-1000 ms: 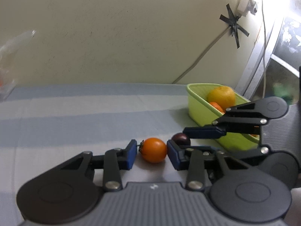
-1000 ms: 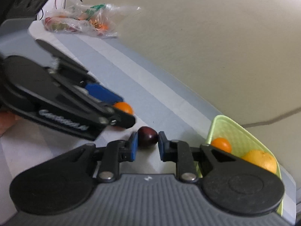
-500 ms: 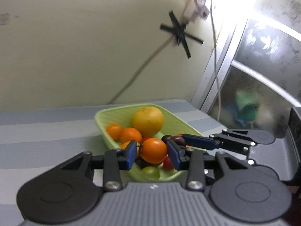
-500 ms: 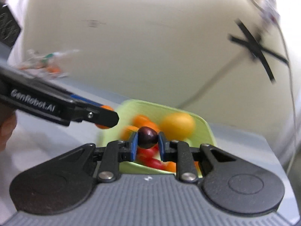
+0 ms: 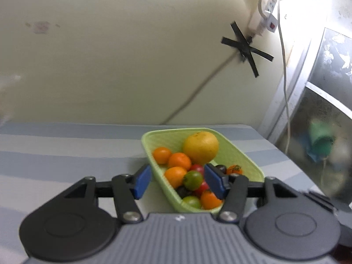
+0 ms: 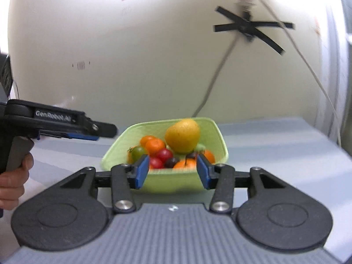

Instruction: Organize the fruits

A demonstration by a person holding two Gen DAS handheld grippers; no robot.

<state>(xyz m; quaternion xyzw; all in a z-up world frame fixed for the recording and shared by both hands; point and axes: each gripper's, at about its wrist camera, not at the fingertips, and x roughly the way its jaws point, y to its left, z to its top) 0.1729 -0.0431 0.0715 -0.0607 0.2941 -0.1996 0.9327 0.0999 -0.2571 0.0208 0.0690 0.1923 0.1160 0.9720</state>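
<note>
From the left wrist view, the left tool is wide open and holds nothing; its two blue pads stand far apart. Between and behind them sits the light green basket on the striped blue and grey surface. The left pad is outside the basket's near-left wall, and the right pad is over the fruit inside. The basket holds a big yellow citrus fruit at the back, several small oranges in front of it, a green tomato, red tomatoes and dark plums. On the pale wall behind, a cable is fixed with a cross of black tape.

From the right wrist view, the right tool is also wide open and empty, its blue pads framing the near wall of the same basket. Inside are the yellow citrus fruit, an orange, red tomatoes, a dark plum and a green tomato. At the left, the left tool is seen from the side, above the surface just beside the basket's left rim, held by the person's hand. From this side its opening cannot be told.
</note>
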